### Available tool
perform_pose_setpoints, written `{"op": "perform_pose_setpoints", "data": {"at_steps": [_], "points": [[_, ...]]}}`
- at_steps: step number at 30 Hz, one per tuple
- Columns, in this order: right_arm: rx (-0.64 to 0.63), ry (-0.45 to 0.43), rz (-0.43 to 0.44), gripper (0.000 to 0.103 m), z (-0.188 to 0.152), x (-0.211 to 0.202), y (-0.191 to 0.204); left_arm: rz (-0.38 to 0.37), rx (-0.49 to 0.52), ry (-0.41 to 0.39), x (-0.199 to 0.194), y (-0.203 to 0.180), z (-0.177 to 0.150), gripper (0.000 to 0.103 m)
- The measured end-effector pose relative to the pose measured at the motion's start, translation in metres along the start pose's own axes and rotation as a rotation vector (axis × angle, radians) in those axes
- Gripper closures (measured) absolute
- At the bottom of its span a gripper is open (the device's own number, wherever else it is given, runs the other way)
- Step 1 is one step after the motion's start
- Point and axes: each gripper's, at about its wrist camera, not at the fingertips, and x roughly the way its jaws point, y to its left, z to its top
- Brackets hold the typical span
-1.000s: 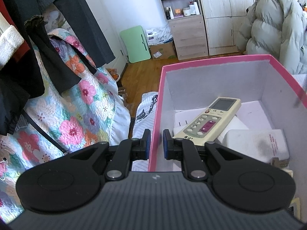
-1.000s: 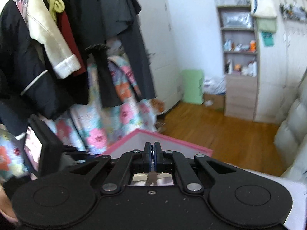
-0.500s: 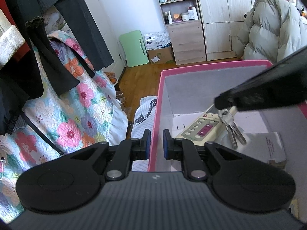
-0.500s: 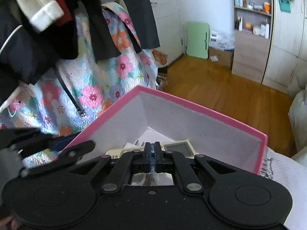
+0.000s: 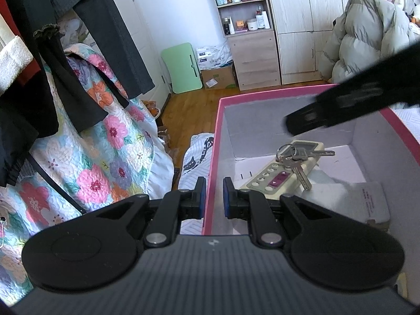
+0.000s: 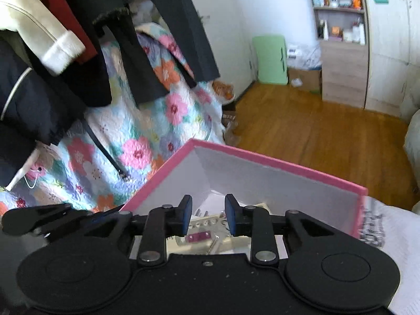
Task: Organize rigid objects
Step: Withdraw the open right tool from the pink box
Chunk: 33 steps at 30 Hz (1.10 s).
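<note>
1. Right gripper [image 6: 207, 214]: jaws just opened, parted, nothing pinched between the blue pads; poised over the box interior.
2. Directly below: bunch of keys [image 5: 295, 158] released, lying across the upper half of the remote control [image 5: 282, 170], touching it.
3. Remote resting tilted on white packaging [image 5: 367, 199] at the box bottom.
4. Left gripper [image 5: 212, 197]: clamped on the near left wall of the pink box [image 5: 212, 157], one pad outside, one inside.
5. Box: pink rim, grey-white inside, set on white bedding.
6. Beyond: floral quilt [image 5: 105, 157] under hanging dark clothes, wooden floor, green folding table [image 5: 182, 68] against the wall, shelf unit, grey puffer jacket [image 5: 367, 34].
</note>
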Motion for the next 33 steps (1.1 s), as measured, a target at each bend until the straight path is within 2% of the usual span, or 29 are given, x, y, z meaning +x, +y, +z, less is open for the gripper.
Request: {"op": "perform_pose_setpoints", "data": {"at_steps": [7, 14, 20, 22, 28, 33], "points": [[-0.032, -0.12, -0.08, 0.064, -0.035, -0.067, -0.002, 0.006, 0.005, 0.004, 0.0, -0.001, -0.001, 0.09], [-0.023, -0.175, -0.111, 0.064, -0.068, -0.116, -0.008, 0.022, -0.005, 0.01, 0.001, 0.0, 0.0, 0.09], [-0.046, -0.209, -0.212, 0.061, -0.093, -0.14, -0.011, 0.026, -0.001, 0.018, 0.002, -0.002, 0.001, 0.09], [-0.014, -0.253, -0.253, 0.06, -0.102, -0.152, -0.017, 0.029, -0.002, 0.019, 0.002, -0.002, 0.001, 0.09], [0.076, -0.284, -0.286, 0.06, -0.126, -0.17, -0.034, 0.029, -0.005, 0.038, 0.005, -0.003, 0.003, 0.09], [0.099, -0.268, -0.302, 0.06, -0.137, -0.177, -0.04, 0.002, -0.076, 0.08, 0.006, 0.005, 0.007, 0.088]]}}
